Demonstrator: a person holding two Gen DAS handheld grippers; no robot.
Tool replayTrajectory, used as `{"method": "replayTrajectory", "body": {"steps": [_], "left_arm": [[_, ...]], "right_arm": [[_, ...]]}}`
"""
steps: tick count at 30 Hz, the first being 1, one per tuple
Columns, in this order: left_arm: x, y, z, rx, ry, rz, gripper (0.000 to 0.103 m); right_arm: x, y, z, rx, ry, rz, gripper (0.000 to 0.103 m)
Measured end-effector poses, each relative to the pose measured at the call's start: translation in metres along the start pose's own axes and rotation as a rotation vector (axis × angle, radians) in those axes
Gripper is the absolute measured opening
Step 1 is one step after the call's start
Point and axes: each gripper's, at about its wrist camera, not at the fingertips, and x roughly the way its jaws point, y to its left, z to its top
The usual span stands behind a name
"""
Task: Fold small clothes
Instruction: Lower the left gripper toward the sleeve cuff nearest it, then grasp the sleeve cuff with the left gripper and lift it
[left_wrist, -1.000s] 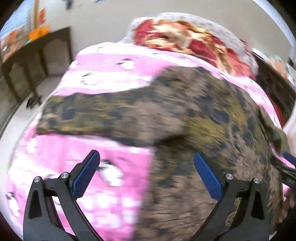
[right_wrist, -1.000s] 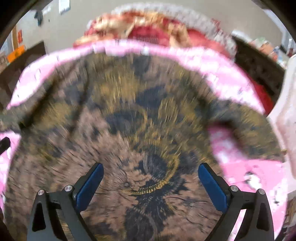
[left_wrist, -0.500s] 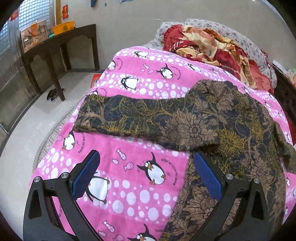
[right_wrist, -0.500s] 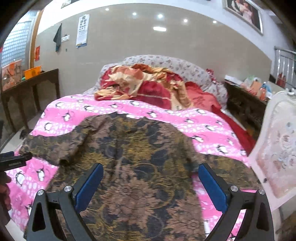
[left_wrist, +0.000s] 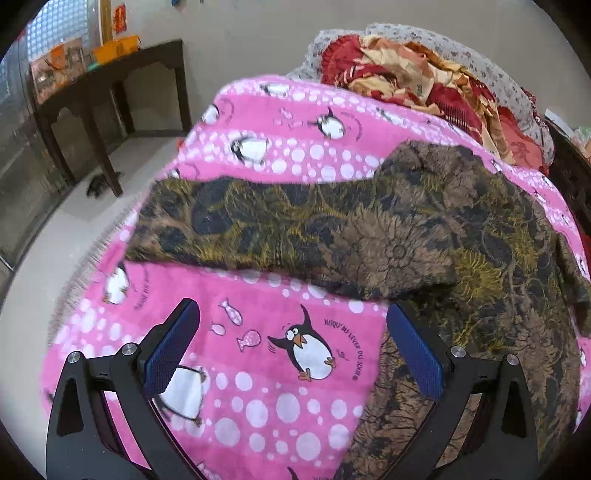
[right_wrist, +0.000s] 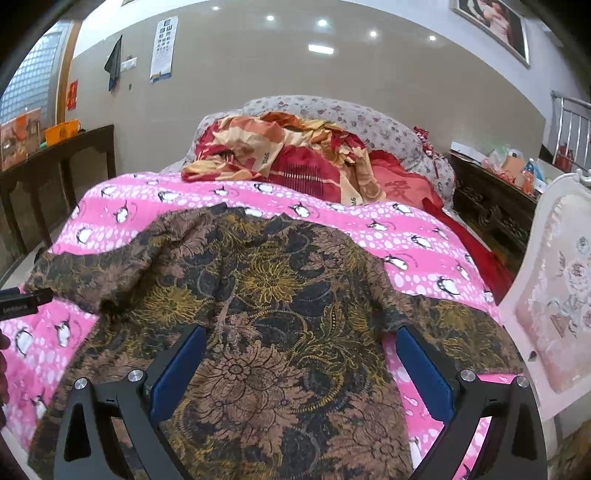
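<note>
shirt: brown and gold floral shirt lies flat and spread on the pink penguin blanket, collar end toward the heaped red quilt, both sleeves out to the sides. nothing folded yet as far as i can tell

left sleeve: sleeve sticks out from the shirt body toward the bed's left edge, dark side table beyond it on the floor side

left gripper: left gripper hovers over bare blanket just below that sleeve, jaws wide apart, holding nothing

right gripper: right gripper sits over the lower middle of the shirt, jaws wide too, empty

right sleeve: right sleeve runs toward the white padded chair

how i'd do it: probably sleeve first. pinch the left cuff end, not mid-sleeve, and carry it across onto the shirt body in 1 go. use the right gripper to pin the body so it doesn't drag on the fuzzy blanket

watch out: grabbing blanket along with the shirt
</note>
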Motion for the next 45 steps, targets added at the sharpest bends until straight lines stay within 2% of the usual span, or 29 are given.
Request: {"method": "replayTrajectory", "body": {"steps": [4,7,10,12,13,15,17,18,21,26,27,28,29,31,32,33,34,37,40,43,45], "left_arm": [[0.007,0.040,-0.006,-0.111,-0.015,-0.141,0.102],[0.004,0.085,0.004,-0.228,-0.030,-0.220,0.102],[0.004,0.123,0.016,-0.330,-0.047,-0.301,0.102],[0.013,0.144,0.019,-0.420,-0.035,-0.404,0.101],[0.019,0.152,0.018,-0.470,-0.029,-0.439,0.097],[0.033,0.167,0.014,-0.594,-0.017,-0.501,0.097],[0.057,0.178,0.005,-0.730,0.043,-0.563,0.097],[0.060,0.179,0.005,-0.747,0.048,-0.559,0.096],[0.064,0.179,0.020,-0.708,0.024,-0.527,0.096],[0.079,0.192,0.042,-0.749,-0.032,-0.501,0.096],[0.078,0.192,0.041,-0.745,-0.035,-0.488,0.092],[0.077,0.190,0.041,-0.728,-0.030,-0.444,0.080],[0.078,0.191,0.039,-0.717,-0.023,-0.409,0.072],[0.078,0.190,0.039,-0.678,-0.002,-0.338,0.042],[0.078,0.190,0.040,-0.656,0.014,-0.299,0.033],[0.079,0.190,0.041,-0.628,0.033,-0.262,0.017],[0.078,0.190,0.043,-0.605,0.038,-0.246,0.011],[0.053,0.191,0.051,-0.547,-0.028,-0.212,0.009],[0.009,0.211,0.072,-0.525,-0.186,-0.139,0.007],[-0.024,0.240,0.089,-0.546,-0.293,-0.069,0.007],[-0.030,0.252,0.097,-0.560,-0.298,-0.076,0.007]], "right_arm": [[0.049,0.002,-0.022,-0.032,0.062,-0.020,0.102],[0.091,0.002,-0.048,-0.050,0.148,-0.034,0.102],[0.123,-0.002,-0.072,-0.010,0.249,-0.030,0.101],[0.126,-0.007,-0.071,0.023,0.245,-0.030,0.102],[0.126,-0.008,-0.071,0.033,0.241,-0.034,0.102],[0.129,-0.010,-0.073,0.043,0.256,-0.038,0.102],[0.130,-0.009,-0.074,0.035,0.261,-0.052,0.102],[0.130,-0.008,-0.072,0.025,0.262,-0.060,0.102],[0.131,-0.004,-0.071,0.002,0.251,-0.083,0.102],[0.129,-0.001,-0.072,0.004,0.249,-0.081,0.102],[0.129,-0.001,-0.072,0.009,0.250,-0.076,0.102],[0.129,-0.002,-0.072,0.011,0.251,-0.074,0.102],[0.130,-0.002,-0.072,0.012,0.252,-0.073,0.102],[0.130,-0.002,-0.072,0.010,0.251,-0.075,0.102],[0.130,-0.002,-0.072,0.010,0.251,-0.075,0.102],[0.131,-0.003,-0.072,0.009,0.251,-0.075,0.102],[0.132,-0.003,-0.072,0.010,0.251,-0.075,0.102],[0.131,-0.002,-0.072,0.013,0.253,-0.072,0.102],[0.132,-0.004,-0.072,0.021,0.255,-0.064,0.102],[0.132,-0.004,-0.072,0.021,0.256,-0.063,0.102],[0.132,-0.004,-0.072,0.023,0.256,-0.060,0.102]]}}
